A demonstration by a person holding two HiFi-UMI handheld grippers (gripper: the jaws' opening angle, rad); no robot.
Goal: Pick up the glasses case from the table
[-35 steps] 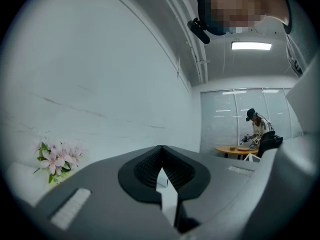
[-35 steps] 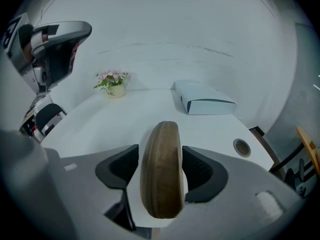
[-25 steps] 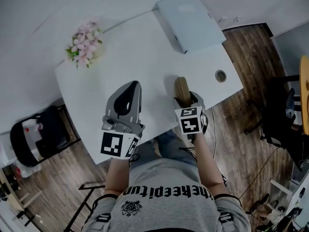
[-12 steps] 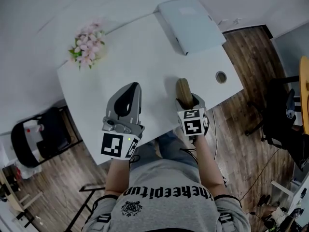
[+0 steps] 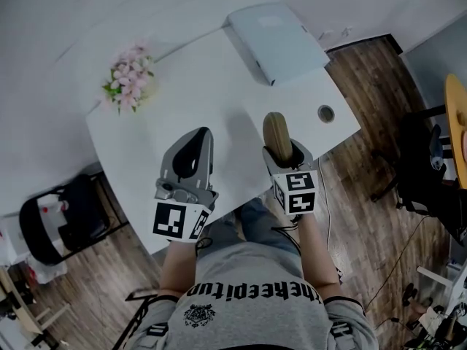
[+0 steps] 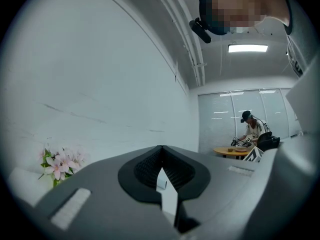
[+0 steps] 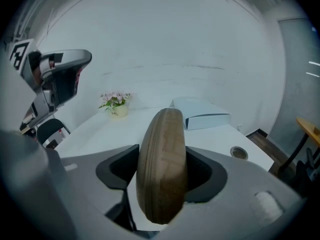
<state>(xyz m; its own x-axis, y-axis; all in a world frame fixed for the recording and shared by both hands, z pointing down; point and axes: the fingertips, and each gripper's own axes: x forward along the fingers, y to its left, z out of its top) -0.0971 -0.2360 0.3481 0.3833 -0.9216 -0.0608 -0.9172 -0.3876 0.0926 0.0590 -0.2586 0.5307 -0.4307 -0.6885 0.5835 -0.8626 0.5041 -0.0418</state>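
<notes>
- Right claw (image 5: 282, 152): clenched on the glasses case (image 7: 162, 154). Its jaws have just been closing with the case between them, and the case fills the gap between the pads.
- Glasses case: brown, wood-grained, oval. It is held on edge with its long axis pointing away from the person, over the near right part of the white bench (image 5: 219, 86) (whether its lower edge is quite clear of the bench top I cannot tell).
- Left claw (image 5: 201, 133): jaws together at the tips, nothing between them. It is held over the near middle of the bench, beside the right claw but apart from it.
- Pink flowers (image 5: 130, 75) in a small pale pot stand at the far left corner of the bench.
- A pale grey-blue flat box (image 5: 276, 41) lies at the far end, towards the right.
- A round cable port (image 5: 326, 113) is set into the bench near its right edge, to the right of the case.
- A black chair (image 5: 62, 221) stands on the wooden floor (image 5: 379, 86) off the bench's left side.
- In the left gripper view, a second person (image 6: 252, 129) bends over a round wooden table (image 6: 234, 151) far across the room.
</notes>
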